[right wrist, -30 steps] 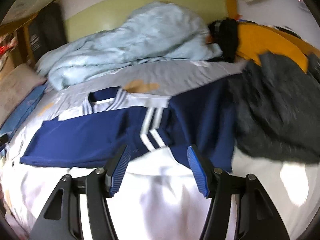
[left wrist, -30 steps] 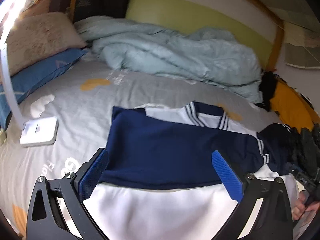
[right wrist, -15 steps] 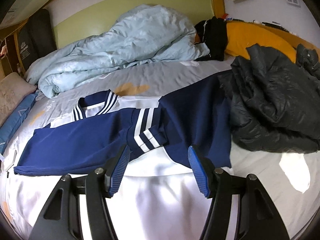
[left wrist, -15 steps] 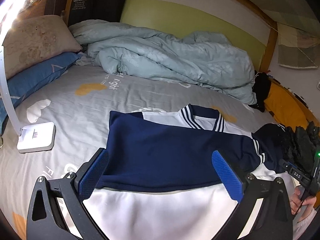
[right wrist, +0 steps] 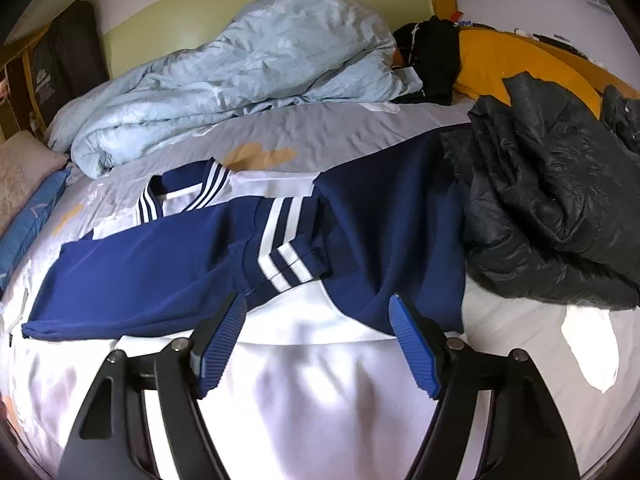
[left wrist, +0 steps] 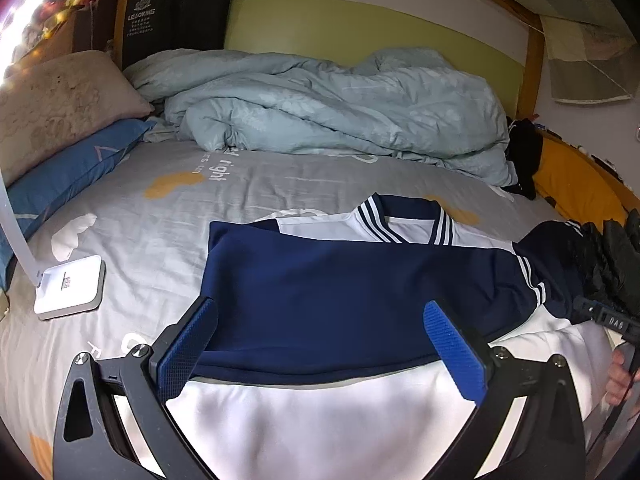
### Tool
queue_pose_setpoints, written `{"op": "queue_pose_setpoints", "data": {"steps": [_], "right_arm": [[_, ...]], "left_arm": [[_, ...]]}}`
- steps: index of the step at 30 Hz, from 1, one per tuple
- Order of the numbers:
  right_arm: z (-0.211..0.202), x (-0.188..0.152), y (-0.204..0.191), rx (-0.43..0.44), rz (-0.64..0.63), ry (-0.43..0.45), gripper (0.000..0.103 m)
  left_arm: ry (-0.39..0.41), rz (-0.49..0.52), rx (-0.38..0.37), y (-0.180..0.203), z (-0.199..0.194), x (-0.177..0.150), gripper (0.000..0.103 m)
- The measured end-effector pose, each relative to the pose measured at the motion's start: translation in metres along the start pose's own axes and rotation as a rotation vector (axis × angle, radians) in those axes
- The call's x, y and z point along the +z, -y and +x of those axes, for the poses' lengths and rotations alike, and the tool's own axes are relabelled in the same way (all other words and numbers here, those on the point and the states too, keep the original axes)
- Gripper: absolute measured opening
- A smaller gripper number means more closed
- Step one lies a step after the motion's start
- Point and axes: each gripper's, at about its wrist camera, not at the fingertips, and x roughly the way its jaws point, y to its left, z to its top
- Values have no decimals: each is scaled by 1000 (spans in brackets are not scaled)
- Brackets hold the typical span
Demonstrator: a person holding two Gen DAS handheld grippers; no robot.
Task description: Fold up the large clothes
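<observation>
A white and navy jacket (left wrist: 320, 300) lies flat on the grey bed sheet, collar away from me. Its left navy sleeve is folded across the chest, the striped cuff (right wrist: 280, 256) resting near the right sleeve (right wrist: 392, 232). My left gripper (left wrist: 320, 344) is open and empty above the white body near the folded sleeve's lower edge. My right gripper (right wrist: 316, 340) is open and empty above the white body (right wrist: 320, 392), just below the cuff.
A crumpled light-blue duvet (left wrist: 340, 108) lies at the bed's far side. A black puffer jacket (right wrist: 552, 216) lies right of the garment. A white lamp base (left wrist: 70, 286) and pillows (left wrist: 60, 112) sit at the left. An orange cushion (right wrist: 516, 60) is at the far right.
Both grippers have drawn back and risen a little from the jacket. The jacket itself has not moved. Both stay open.
</observation>
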Motion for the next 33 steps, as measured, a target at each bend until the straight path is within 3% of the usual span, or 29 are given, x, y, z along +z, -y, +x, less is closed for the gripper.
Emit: {"op": "queue_pose_setpoints", "data": {"steps": [6,14,19,21,25,27,28,30,33], "right_arm": [[-1,3,6,-28,-2,-11,72],[-9,28,42,13,67,-18,72],[7,40,70,101,183,-82,52],[14,46,76,112,218,-104,49],[21,58,82,66,217,-102,43],[31,58,85,41,207,-147,37],[40,54,85,2,188,-196,30],[50,48,80,-45,152,-238,27],[59,42,76,-140,150,-224,24]], "left_arm": [[-14,7,34,2,11,-6,102],[-14,16,49,4,15,-9,102],[-19,12,43,3,16,-8,102],[-18,11,42,2,16,-9,102],[-26,8,46,1,17,-9,102],[-29,9,46,0,18,-10,102],[-31,9,50,0,19,-10,102],[-38,7,49,-3,23,-10,102],[-58,4,43,-3,30,-11,102]]}}
